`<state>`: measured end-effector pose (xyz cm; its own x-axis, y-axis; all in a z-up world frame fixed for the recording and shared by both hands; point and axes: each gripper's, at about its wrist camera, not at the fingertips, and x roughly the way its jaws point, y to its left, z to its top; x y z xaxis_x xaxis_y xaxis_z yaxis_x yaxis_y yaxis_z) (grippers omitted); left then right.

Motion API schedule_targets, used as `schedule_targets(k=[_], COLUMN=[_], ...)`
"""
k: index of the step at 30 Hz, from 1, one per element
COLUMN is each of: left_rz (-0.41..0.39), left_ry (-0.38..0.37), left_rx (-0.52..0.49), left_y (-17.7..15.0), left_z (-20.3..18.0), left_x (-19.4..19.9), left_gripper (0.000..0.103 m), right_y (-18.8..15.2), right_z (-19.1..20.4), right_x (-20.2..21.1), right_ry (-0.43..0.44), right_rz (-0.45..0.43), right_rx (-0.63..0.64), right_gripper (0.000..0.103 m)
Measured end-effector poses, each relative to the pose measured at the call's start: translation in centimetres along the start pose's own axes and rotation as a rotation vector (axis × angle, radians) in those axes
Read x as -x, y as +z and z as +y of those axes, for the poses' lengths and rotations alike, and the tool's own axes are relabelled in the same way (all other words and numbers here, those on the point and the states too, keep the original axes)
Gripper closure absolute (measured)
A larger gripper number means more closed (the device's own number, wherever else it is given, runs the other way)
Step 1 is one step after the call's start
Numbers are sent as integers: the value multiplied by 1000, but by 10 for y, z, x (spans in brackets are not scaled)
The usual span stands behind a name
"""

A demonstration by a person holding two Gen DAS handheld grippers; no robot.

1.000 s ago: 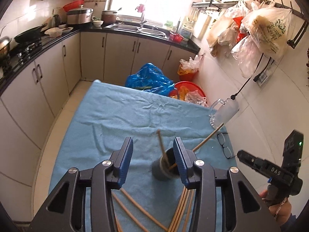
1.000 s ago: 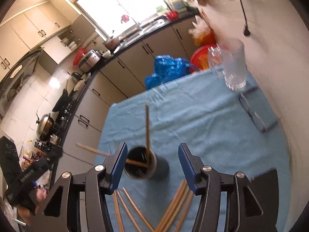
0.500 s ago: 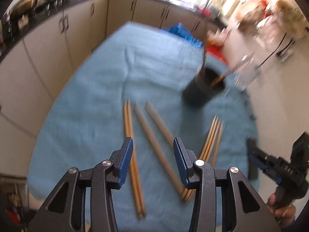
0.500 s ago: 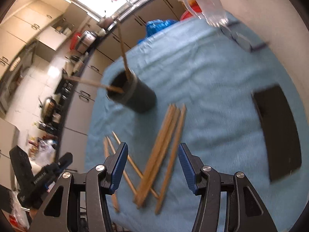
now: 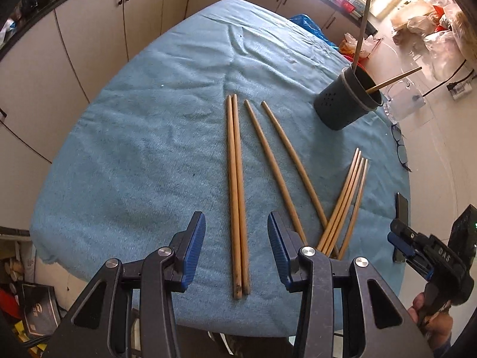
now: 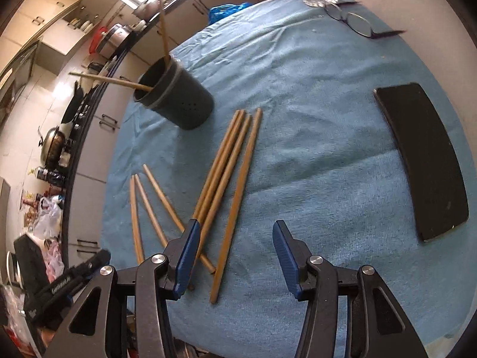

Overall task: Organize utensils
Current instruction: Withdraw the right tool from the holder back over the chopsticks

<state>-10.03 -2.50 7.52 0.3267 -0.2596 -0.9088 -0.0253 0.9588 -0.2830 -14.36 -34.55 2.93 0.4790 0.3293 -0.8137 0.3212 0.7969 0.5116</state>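
Note:
Several wooden chopsticks lie on the blue-towelled table (image 5: pixel 134 149). A pair of chopsticks (image 5: pixel 237 179) lies straight ahead of my open, empty left gripper (image 5: pixel 237 249), its near ends between the fingers. Two single chopsticks (image 5: pixel 268 158) lie to its right, and a fanned bundle of chopsticks (image 5: pixel 345 203) beyond that. A dark holder (image 5: pixel 347 101) at the far right holds two chopsticks. My open, empty right gripper (image 6: pixel 235 258) hovers over the near ends of the bundle (image 6: pixel 229 167); the holder also shows in the right wrist view (image 6: pixel 179 98).
A black phone (image 6: pixel 423 161) lies on the towel at the right. Glasses (image 6: pixel 354 21) and a clear glass jug (image 5: pixel 402 101) sit at the far right edge. Kitchen cabinets (image 5: pixel 89 29) run along the left and back.
Both grippers have pulled back from the holder toward the near edge and tilted down. The chopsticks on the towel now fill both views. Both grippers stay open.

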Motion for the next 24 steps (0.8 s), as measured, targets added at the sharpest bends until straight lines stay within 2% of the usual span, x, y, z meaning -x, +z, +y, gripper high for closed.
schedule_targets(k=[4, 6, 8, 14, 18, 22, 24], left_rz=[-10, -9, -6, -13, -18, -19, -11], left_ry=[2, 2, 2, -6, -8, -4, -5], left_rx=[1, 6, 13, 22, 29, 40, 41], left_y=[-2, -2, -3, -4, -1, 3, 6], left_z=[3, 6, 8, 14, 20, 26, 27], left_x=[5, 4, 3, 4, 5, 5, 3], left_gripper=[61, 61, 61, 61, 61, 61, 61], right_y=[5, 13, 20, 48, 63, 68, 68], right_z=[-11, -12, -12, -12, -4, 6, 13], right_x=[-5, -10, -18, -52, -68, -78, -81], right_ry=[8, -6, -6, -20, -65, -134, -171], right_rz=[10, 20, 42, 103, 119, 127, 125], right_rx=[-62, -58, -67, -120, -101, -55, -16], right_gripper=[48, 52, 64, 66, 68, 77, 79])
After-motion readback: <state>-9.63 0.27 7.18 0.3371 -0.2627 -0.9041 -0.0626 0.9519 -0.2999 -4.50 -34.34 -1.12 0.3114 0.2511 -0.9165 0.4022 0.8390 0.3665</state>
